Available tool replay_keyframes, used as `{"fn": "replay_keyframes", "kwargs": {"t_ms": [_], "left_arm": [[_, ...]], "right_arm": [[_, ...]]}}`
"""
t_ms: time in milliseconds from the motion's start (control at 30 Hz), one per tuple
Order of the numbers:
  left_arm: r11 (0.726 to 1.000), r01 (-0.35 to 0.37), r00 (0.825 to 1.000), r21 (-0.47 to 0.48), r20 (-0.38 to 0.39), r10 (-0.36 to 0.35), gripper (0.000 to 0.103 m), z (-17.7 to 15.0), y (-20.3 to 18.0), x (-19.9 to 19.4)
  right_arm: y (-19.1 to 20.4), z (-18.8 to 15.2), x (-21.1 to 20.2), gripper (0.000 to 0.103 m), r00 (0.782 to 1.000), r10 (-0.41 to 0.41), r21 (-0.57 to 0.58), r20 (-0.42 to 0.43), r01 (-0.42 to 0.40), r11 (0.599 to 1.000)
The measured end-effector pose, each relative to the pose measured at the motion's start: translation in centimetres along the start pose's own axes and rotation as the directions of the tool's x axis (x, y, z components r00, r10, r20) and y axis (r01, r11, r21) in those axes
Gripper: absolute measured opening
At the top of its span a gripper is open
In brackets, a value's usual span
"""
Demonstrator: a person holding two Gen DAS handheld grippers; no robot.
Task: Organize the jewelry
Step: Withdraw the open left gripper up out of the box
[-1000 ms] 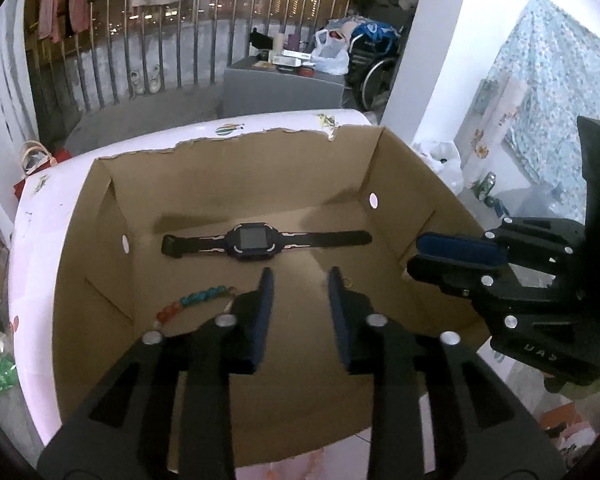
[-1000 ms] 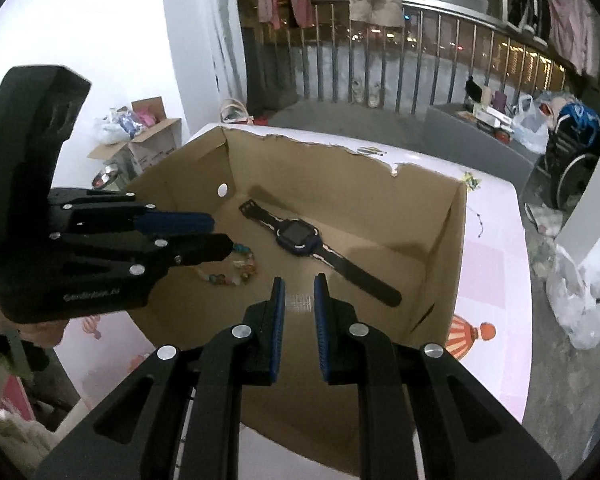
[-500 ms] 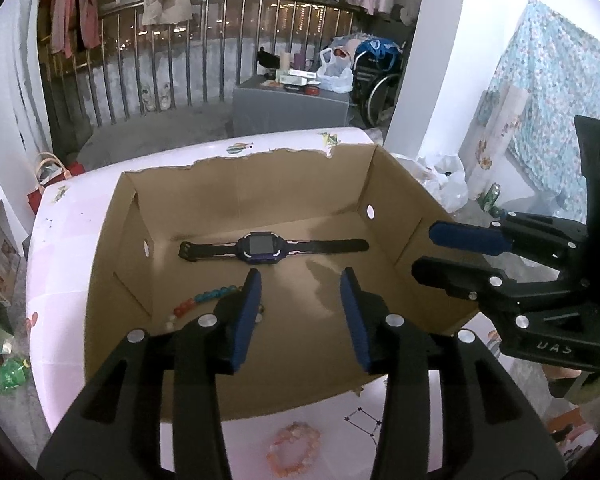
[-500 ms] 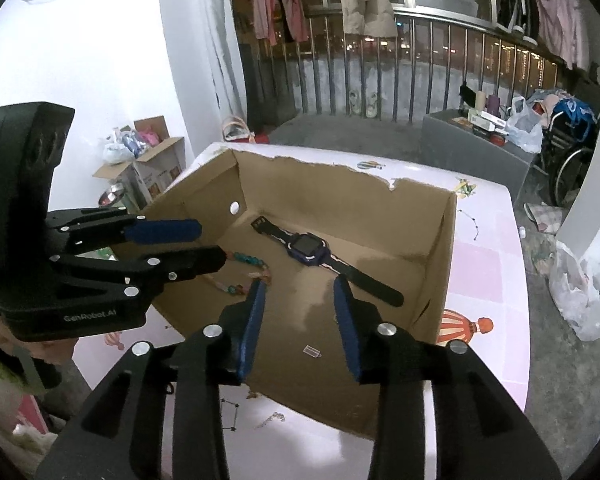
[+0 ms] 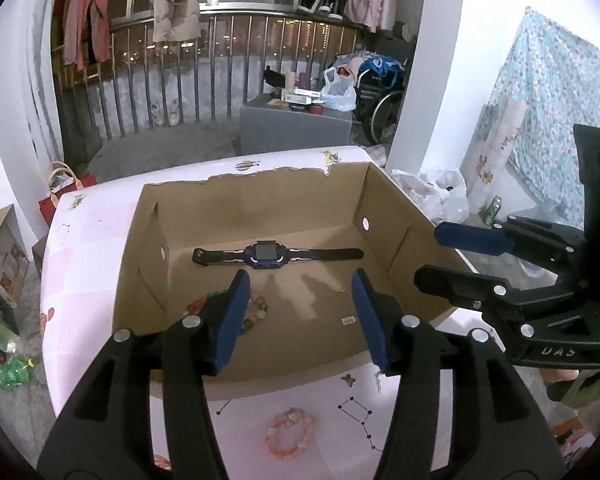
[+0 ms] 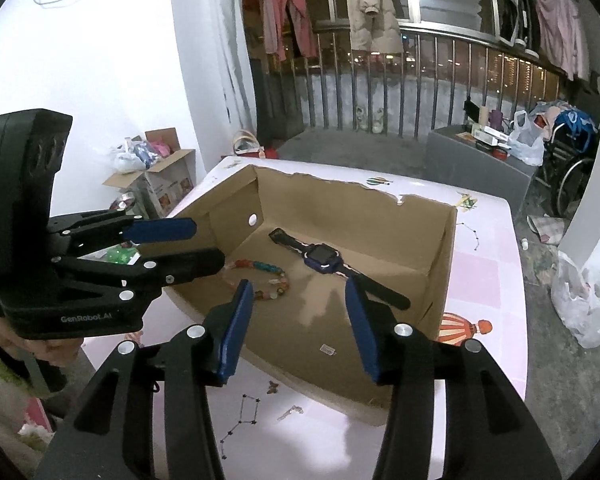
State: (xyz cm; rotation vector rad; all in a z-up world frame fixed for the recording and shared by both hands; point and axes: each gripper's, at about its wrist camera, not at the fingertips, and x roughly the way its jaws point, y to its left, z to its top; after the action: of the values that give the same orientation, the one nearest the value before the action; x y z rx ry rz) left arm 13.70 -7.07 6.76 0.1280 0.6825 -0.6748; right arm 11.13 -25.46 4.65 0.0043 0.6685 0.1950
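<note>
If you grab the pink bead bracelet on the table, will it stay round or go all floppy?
Probably floppy: the pink bracelet looks like separate beads on a string, so it would likely sag from one pinch. The beads look smooth and round, so they may slip. It lies flat and seems light.

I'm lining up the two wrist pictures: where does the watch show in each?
Left wrist view: the watch lies crosswise on the box floor, near the far wall, just above centre.
Right wrist view: the watch lies slantwise mid-picture, its strap running down to the right.
Shared landmark: the multicoloured bead bracelet lying in the cardboard box, nearer the cameras than the watch.
</note>
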Motion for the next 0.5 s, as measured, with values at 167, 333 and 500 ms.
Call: {"fn": "replay_keyframes", "kwargs": {"t_ms": [167, 333, 500], "left_arm": [[1.000, -0.002, 1.000, -0.006, 0.010, 0.002, 0.051, -0.6, -0.3, -0.9], [1.000, -0.006, 1.000, -0.014, 0.017, 0.006, 0.053, -1.3, -0.3, -1.8], [1.000, -0.004, 1.000, -0.017, 0.017, 0.005, 0.057, -2.4, -0.3, -2.4]], "right_arm": [[0.7, -0.4, -0.7, 0.047, 1.000, 0.012, -0.011, 0.007, -0.012, 1.000], [1.6, -1.1, -1.3, 0.047, 1.000, 0.021, -0.015, 0.002, -0.021, 1.000], [2.3, -1.8, -1.7, 0.058, 1.000, 0.026, -0.020, -0.006, -0.026, 0.999]]}}
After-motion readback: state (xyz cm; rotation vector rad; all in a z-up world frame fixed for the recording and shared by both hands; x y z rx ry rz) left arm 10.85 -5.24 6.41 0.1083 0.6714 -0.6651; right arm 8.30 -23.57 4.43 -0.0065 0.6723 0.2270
